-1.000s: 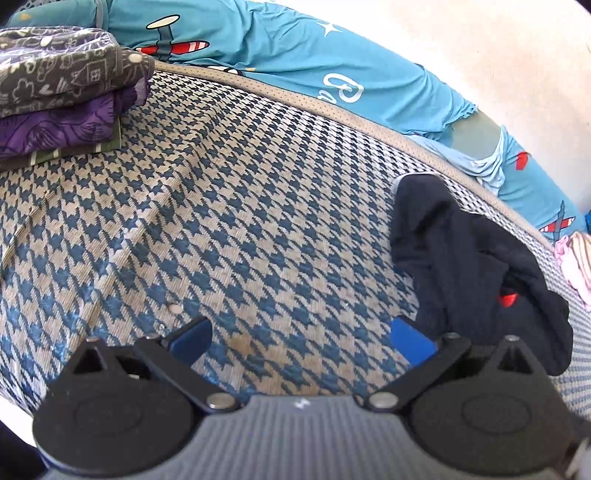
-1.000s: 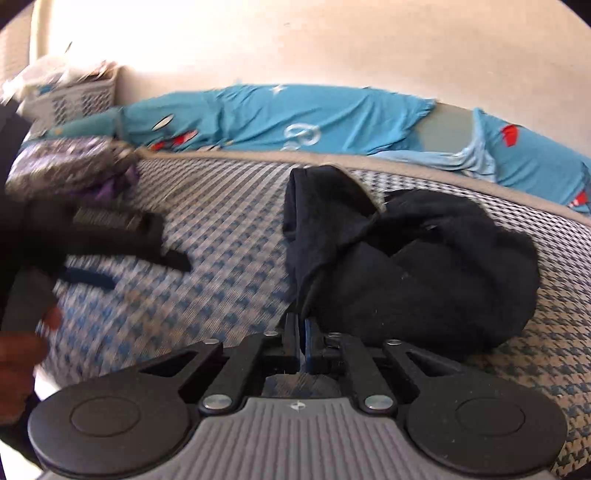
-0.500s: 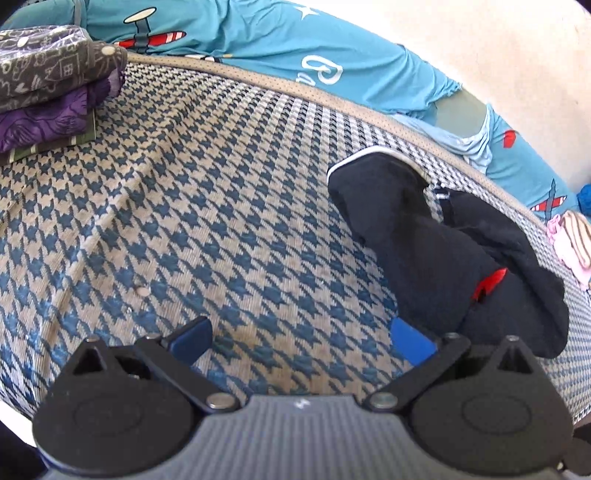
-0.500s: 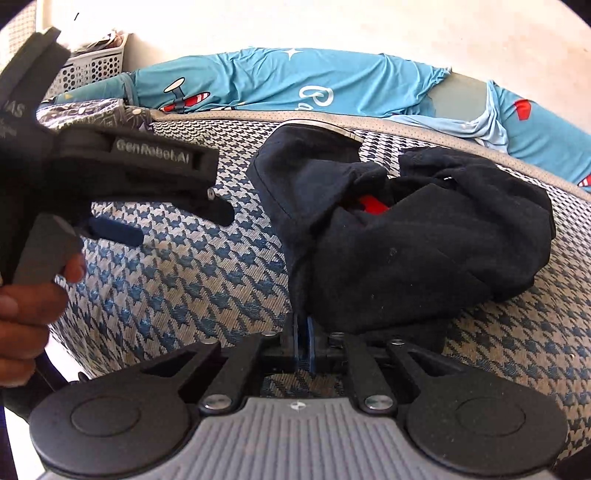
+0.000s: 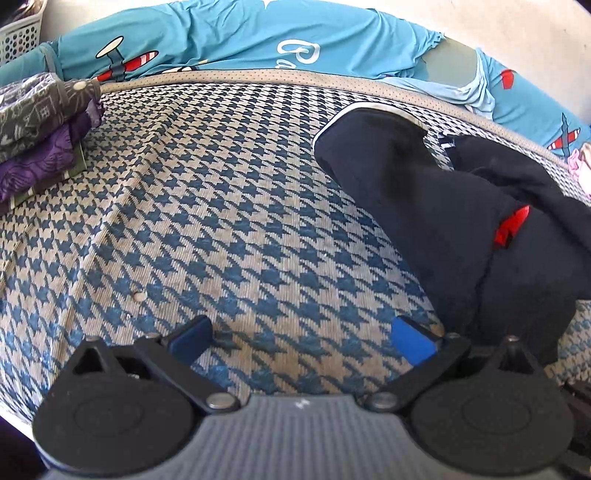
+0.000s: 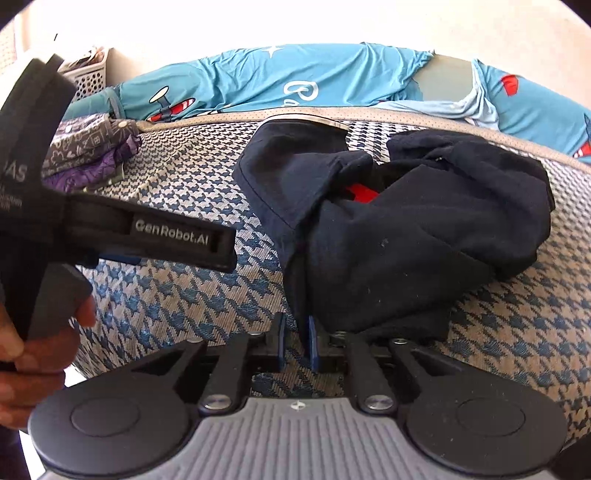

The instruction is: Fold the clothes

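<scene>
My right gripper (image 6: 295, 341) pinches the near edge of the limp, light dark garment (image 6: 406, 236) heaped on the houndstooth bed (image 5: 221, 221); my left gripper (image 5: 301, 334), wide, should take its white-piped hem.

- A houndstooth cover (image 5: 236, 206) in blue and beige fills most of both wrist views; it is a ribbed weave, with shallow creases and a few pale worn patches.
- A beige dotted border (image 5: 258, 75) runs along the cover's far edge, from nine o'clock to three o'clock.
- Beyond the border, at twelve o'clock, lies a turquoise sheet (image 6: 332, 77) printed with red-and-white airplanes, white stars and white lettering.
- A plain cream wall (image 6: 295, 26) rises behind the sheet, brightly lit and washed out toward the top.
- At ten o'clock a white perforated basket (image 6: 88, 77) stands against the wall; its contents are unclear.
</scene>
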A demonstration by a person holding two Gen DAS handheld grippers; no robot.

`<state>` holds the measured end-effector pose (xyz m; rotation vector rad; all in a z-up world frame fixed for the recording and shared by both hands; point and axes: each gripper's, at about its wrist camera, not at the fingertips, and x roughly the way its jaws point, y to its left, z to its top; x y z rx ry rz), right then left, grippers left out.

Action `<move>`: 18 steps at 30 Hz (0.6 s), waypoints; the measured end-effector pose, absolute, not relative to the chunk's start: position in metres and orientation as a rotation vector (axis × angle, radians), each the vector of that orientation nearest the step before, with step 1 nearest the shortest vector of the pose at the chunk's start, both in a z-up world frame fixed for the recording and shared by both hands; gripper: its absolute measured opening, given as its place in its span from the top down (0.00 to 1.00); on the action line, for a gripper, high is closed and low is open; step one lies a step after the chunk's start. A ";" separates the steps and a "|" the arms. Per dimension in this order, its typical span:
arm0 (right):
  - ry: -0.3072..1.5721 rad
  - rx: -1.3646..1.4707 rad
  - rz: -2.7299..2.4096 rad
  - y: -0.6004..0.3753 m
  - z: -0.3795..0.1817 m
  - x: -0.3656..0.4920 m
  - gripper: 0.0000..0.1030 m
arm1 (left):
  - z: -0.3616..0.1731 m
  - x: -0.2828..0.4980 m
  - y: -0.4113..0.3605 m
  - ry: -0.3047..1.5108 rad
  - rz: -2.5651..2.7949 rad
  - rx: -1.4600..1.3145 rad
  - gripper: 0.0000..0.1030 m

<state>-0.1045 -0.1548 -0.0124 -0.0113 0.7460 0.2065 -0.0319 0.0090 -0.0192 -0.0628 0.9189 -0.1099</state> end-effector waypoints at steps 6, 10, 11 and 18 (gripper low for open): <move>0.741 0.011 0.233 -0.157 -0.013 -0.105 0.75 | -0.022 -0.036 0.002 0.912 -0.104 -0.005 0.00; 0.737 -0.016 0.247 -0.153 -0.013 -0.108 0.71 | -0.021 -0.036 0.002 0.912 -0.103 -0.013 0.00; 0.736 -0.023 0.246 -0.153 -0.013 -0.109 0.70 | -0.021 -0.036 0.002 0.911 -0.102 -0.011 0.00; 0.738 0.015 0.243 -0.157 -0.012 -0.110 0.67 | -0.022 -0.038 0.000 0.904 -0.103 0.007 0.00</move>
